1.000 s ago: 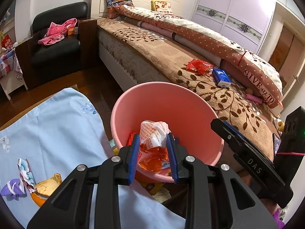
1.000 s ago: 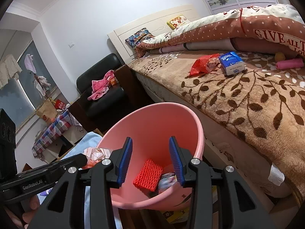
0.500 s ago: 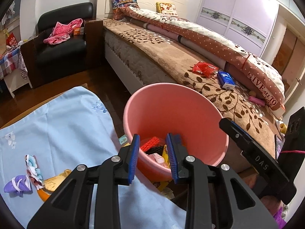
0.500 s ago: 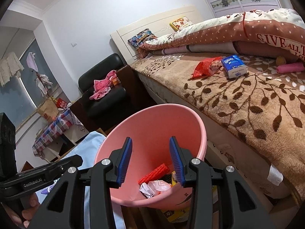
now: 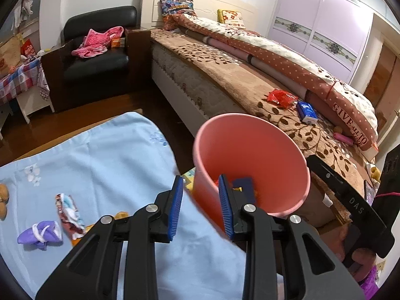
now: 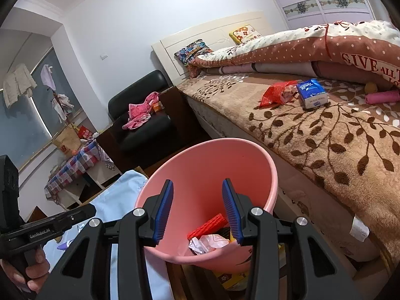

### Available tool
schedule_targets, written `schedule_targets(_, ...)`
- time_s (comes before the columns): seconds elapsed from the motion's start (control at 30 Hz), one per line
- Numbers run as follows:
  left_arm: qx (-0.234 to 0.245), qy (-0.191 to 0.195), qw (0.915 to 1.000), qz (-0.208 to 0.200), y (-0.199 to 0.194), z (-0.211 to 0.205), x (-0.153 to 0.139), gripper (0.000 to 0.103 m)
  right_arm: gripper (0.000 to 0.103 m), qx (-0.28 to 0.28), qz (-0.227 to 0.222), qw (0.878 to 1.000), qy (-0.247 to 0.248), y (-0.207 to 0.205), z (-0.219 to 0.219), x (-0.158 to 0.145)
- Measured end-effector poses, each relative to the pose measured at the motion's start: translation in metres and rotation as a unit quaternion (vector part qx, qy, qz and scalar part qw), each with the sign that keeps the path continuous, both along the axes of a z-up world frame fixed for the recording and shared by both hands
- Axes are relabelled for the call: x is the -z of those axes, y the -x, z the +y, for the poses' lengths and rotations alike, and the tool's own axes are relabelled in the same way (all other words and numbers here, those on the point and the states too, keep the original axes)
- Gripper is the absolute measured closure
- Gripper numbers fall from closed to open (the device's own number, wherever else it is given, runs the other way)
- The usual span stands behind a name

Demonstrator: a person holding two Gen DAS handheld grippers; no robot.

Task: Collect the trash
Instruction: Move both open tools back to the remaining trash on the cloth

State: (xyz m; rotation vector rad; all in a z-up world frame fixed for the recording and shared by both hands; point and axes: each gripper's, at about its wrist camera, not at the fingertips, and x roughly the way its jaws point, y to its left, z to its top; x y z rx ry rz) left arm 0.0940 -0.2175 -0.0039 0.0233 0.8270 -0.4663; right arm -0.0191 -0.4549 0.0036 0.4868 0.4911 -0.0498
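Both hand-held grippers, left (image 5: 201,206) and right (image 6: 197,211), are released and empty. Next trash: wrapper (image 5: 69,215) on the tabletop (image 5: 120,155), left of the bin (image 5: 250,150). Light, crinkly, slippery; pinch mid-fold.

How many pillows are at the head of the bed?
2. A blue patterned pillow leans on the headboard at the near side of the bed; a yellow flowered pillow sits further across, beside it. The rolled quilt may hide others.
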Motion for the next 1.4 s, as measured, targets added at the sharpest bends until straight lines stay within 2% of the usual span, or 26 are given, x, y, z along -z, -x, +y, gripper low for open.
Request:
schedule_targets(0.37, -0.022, -0.011, 0.9997, 0.003, 0.007, 0.031, 0.001, 0.073, 0.063, -0.018, 0.000, 1.000, 0.007, 0.003, 0.014, -0.006)
schedule_targets(0.43, -0.026, -0.010, 0.9996, 0.004, 0.008, 0.037, 0.001, 0.064, 0.063, -0.024, 0.001, 1.000, 0.009, 0.002, 0.018, -0.007)
schedule_targets(0.53, -0.037, -0.008, 0.9993, 0.001, 0.011, 0.050, 0.001, 0.060, 0.063, -0.030, 0.000, 0.999, 0.011, 0.002, 0.025, -0.007)
schedule_targets(1.4, -0.115, 0.017, 0.9932, 0.005, 0.023, 0.146, 0.008, 0.060, 0.063, -0.087, -0.001, 0.995, 0.042, 0.002, 0.091, -0.017)
